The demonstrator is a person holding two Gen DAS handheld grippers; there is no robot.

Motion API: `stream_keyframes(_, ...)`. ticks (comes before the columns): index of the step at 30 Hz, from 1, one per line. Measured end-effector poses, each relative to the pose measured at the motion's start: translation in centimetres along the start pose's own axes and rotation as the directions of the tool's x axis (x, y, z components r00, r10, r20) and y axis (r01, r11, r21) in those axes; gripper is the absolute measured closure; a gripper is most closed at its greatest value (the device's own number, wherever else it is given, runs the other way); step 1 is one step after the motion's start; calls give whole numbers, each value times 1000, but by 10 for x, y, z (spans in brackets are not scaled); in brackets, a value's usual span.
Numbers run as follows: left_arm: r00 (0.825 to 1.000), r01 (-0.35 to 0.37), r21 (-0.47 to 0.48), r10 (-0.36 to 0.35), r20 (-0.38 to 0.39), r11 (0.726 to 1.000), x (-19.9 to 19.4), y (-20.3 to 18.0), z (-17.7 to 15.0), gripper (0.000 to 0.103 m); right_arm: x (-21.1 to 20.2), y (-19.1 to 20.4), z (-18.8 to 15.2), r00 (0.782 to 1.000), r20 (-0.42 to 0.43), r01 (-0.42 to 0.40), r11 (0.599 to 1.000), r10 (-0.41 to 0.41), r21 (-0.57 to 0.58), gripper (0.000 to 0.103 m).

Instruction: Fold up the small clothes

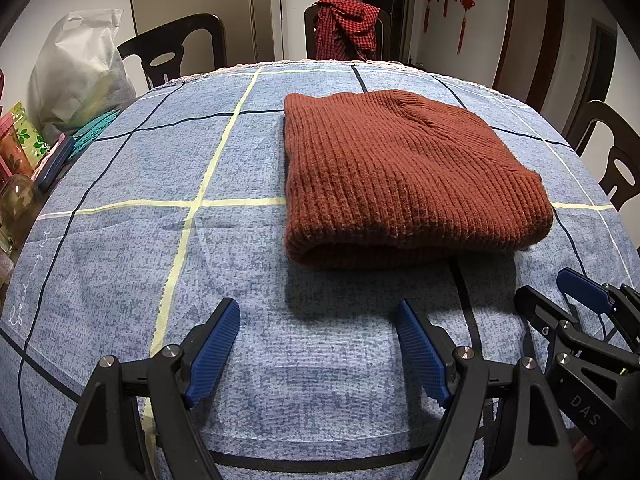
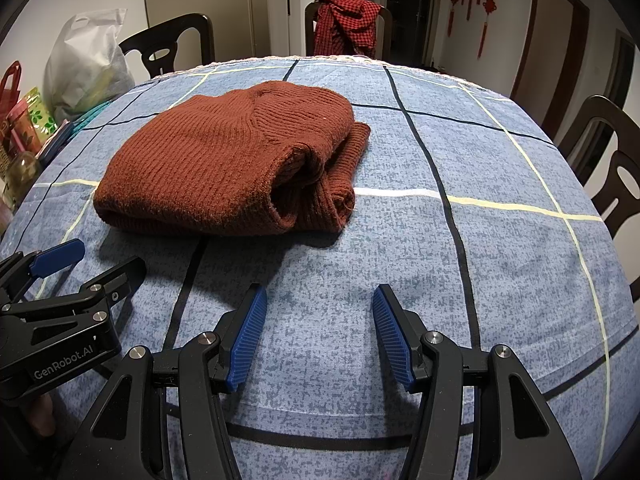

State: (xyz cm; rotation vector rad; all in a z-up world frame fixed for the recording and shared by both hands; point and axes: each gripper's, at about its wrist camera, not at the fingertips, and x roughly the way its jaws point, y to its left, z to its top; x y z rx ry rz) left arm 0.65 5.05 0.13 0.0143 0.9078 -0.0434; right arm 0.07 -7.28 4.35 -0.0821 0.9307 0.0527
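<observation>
A rust-brown ribbed knit sweater (image 1: 404, 176) lies folded into a thick rectangle on the blue checked tablecloth (image 1: 192, 240). In the right wrist view the sweater (image 2: 224, 168) shows its rolled open end with tucked sleeves facing right. My left gripper (image 1: 318, 312) is open and empty, just in front of the sweater's near fold. My right gripper (image 2: 320, 300) is open and empty, in front and to the right of the sweater. The right gripper also shows in the left wrist view (image 1: 560, 296), and the left gripper in the right wrist view (image 2: 108, 256).
A white plastic bag (image 1: 80, 76) and small packets and a jar (image 1: 20, 160) sit at the table's left edge. Dark chairs (image 1: 176, 48) surround the table; a red checked garment (image 1: 346, 26) hangs over the far chair. Another chair (image 2: 608, 152) stands at the right.
</observation>
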Motion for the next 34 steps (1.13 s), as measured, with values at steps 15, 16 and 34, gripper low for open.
stream_keyframes(15,1000,0,1,0,0,1000,0,0,0,19,0,0,0,1000,0,0,1000,0,1,47)
stream_keyframes(16,1000,-1,1,1,0,1000,1,0,0,19,0,0,0,1000,0,-1,1000,1,1,47)
stream_keyframes(34,1000,-6,-5,5,-1,1000,0,1,-1,16,0,-1,0,1000,0,-1,1000,1,2,47)
